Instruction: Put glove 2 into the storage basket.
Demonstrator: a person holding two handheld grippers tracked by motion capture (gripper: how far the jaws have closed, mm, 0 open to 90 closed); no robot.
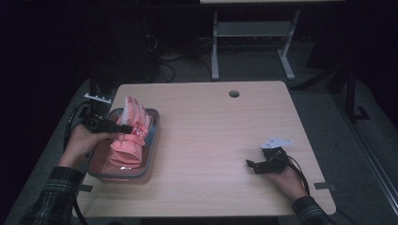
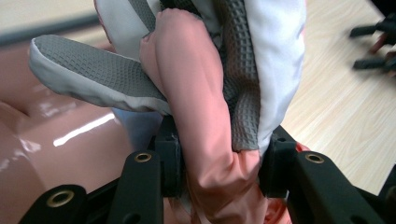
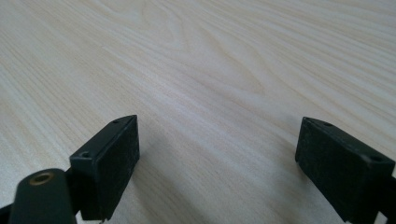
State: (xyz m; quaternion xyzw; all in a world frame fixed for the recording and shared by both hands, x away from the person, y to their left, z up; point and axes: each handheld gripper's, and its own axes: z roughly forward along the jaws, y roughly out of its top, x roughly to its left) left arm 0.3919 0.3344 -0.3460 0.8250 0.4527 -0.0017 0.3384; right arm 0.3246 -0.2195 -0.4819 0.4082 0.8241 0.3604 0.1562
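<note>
A pink padded glove (image 1: 127,136) with a grey and white gripping palm lies in and over a pink tub (image 1: 144,174) at the table's left. My left gripper (image 1: 126,128) is shut on the pink glove (image 2: 205,116); both pads press on its cuff, and the grey-palmed thumb sticks out to the left in the left gripper view. My right gripper (image 1: 252,165) rests low over the bare table near the front right, pointing left. Its jaws (image 3: 219,163) stand wide open with only wood grain between them.
The wooden table (image 1: 211,126) has a round cable hole (image 1: 233,93) near its far edge. The tub's inner wall (image 2: 56,154) is glossy pink. Behind the table stands the white frame of another desk (image 1: 253,33). Cables trail from both grippers.
</note>
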